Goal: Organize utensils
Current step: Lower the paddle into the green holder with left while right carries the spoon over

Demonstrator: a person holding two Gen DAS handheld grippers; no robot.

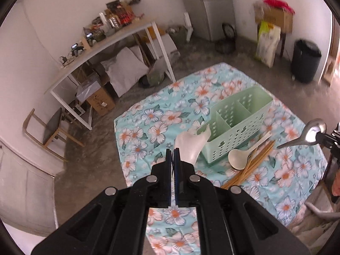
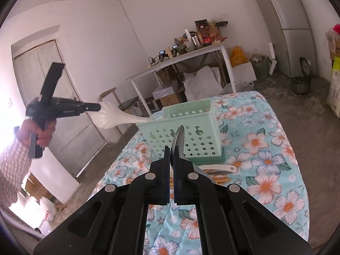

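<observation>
A mint-green perforated utensil caddy (image 1: 235, 123) with compartments stands on the floral cloth; it also shows in the right wrist view (image 2: 187, 131). My left gripper (image 1: 173, 150) is shut on a white plastic rice paddle (image 1: 191, 146), held in the air left of the caddy, its handle tip reaching the caddy's rim (image 2: 119, 116). My right gripper (image 2: 170, 148) is shut on a metal spoon (image 2: 178, 140), held above the cloth in front of the caddy; the spoon also shows in the left wrist view (image 1: 312, 132). A cream spoon (image 1: 244, 156) and wooden chopsticks (image 1: 252, 163) lie beside the caddy.
The floral cloth (image 1: 153, 125) covers a low table over a concrete floor. A white shelf table (image 1: 102, 46) with clutter, a wooden chair (image 1: 46, 131), a fridge (image 2: 286, 25), a black bin (image 1: 306, 60) and boxes stand around.
</observation>
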